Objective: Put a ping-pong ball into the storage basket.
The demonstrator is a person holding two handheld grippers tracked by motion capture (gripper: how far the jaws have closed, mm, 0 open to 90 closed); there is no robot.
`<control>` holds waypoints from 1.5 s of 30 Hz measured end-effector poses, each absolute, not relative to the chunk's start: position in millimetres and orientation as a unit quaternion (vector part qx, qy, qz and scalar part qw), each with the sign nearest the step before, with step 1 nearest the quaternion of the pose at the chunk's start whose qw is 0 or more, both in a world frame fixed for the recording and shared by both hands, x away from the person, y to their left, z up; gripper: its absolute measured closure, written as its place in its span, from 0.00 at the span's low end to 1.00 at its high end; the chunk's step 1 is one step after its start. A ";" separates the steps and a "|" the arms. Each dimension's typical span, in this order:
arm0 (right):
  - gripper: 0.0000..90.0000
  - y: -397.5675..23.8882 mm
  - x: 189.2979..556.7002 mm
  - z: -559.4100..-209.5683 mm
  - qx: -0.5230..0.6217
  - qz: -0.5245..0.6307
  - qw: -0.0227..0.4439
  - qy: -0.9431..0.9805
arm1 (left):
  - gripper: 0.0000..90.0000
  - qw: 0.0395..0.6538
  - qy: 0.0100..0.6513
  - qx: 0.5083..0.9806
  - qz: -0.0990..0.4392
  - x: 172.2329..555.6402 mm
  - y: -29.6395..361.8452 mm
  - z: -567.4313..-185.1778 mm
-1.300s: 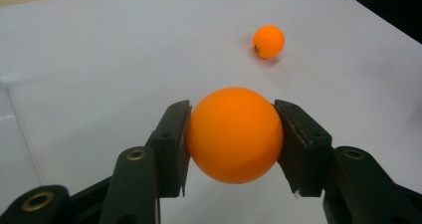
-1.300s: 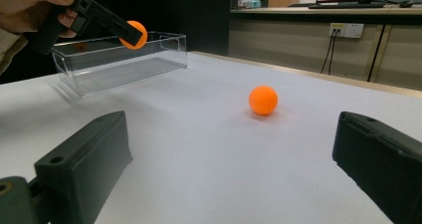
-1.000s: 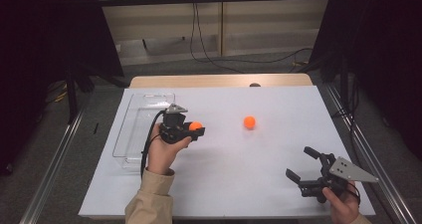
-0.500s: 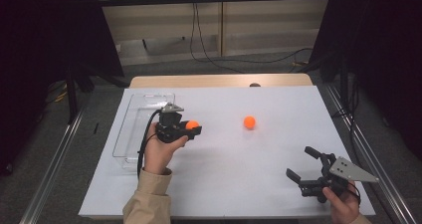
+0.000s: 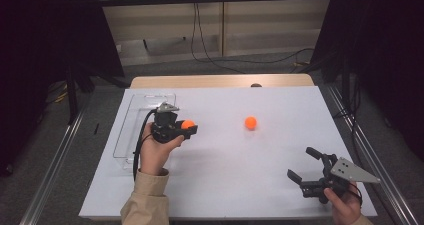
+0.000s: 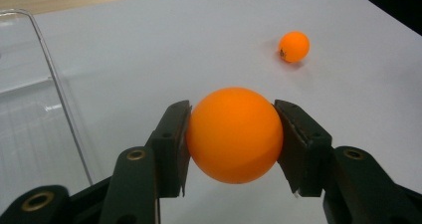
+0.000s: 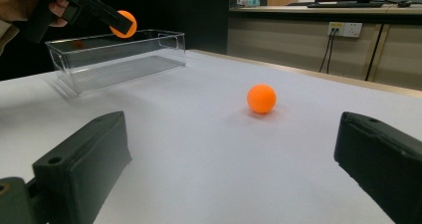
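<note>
The left hand-held gripper (image 5: 189,129) was clamped on an orange ball (image 5: 187,124), its two black pads pressing the ball's opposite sides (in the left gripper view the ball (image 6: 234,134) sat squarely between them, bulging out above and below). The person's left hand (image 5: 156,150) held it raised over the left part of the white desk (image 5: 225,185), just beside the right long wall of a clear plastic bin (image 5: 126,130). From the right gripper view the held ball (image 7: 124,24) appeared level with or slightly above the bin's rim (image 7: 114,37), though whether it was over the bin or just short of it could not be told from that angle.

The bin lay along the desk's left edge, its long side running from the far left corner toward the near edge.

A second orange ball (image 5: 250,122) rested on the desk surface near the middle, somewhat toward the far edge, well apart from the held one. It also showed beyond the left jaws (image 6: 294,46) and ahead of the right jaws (image 7: 262,98).

The right hand-held gripper (image 5: 306,164) sat low near the desk's near right corner, its jaws spread wide with nothing between them, gripped by the right hand (image 5: 342,205).
</note>
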State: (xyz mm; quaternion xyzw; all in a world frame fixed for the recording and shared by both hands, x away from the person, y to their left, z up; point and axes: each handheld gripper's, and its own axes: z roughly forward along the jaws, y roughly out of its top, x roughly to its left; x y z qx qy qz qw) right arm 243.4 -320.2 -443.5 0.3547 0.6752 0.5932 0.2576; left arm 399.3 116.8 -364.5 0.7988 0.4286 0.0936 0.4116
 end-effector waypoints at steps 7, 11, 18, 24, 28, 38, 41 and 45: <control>0.01 -320.4 243.3 -443.5 0.353 0.593 0.257 0.676 | 0.57 0.414 0.430 0.797 0.092 399.5 119.7 -363.3; 0.01 -320.6 243.4 -443.4 0.354 0.593 0.257 0.676 | 0.57 0.413 0.432 0.797 0.091 399.6 121.3 -363.2; 0.01 -320.6 243.6 -443.5 0.354 0.593 0.257 0.676 | 0.57 0.411 0.435 0.796 0.090 400.0 123.2 -363.0; 0.01 -320.9 243.5 -443.5 0.355 0.594 0.257 0.675 | 0.57 0.410 0.436 0.796 0.093 399.9 123.6 -363.0; 0.01 -320.8 243.4 -443.5 0.354 0.594 0.257 0.675 | 0.57 0.412 0.438 0.794 0.093 399.7 124.6 -362.7; 0.01 -321.6 243.6 -443.2 0.354 0.595 0.257 0.674 | 0.57 0.414 0.439 0.792 0.095 399.9 130.5 -361.1; 0.01 -321.6 243.8 -443.3 0.354 0.595 0.257 0.674 | 0.57 0.416 0.441 0.789 0.098 399.6 132.5 -360.3; 0.01 -321.9 243.5 -443.3 0.356 0.596 0.256 0.673 | 0.57 0.416 0.441 0.789 0.098 399.2 136.7 -358.6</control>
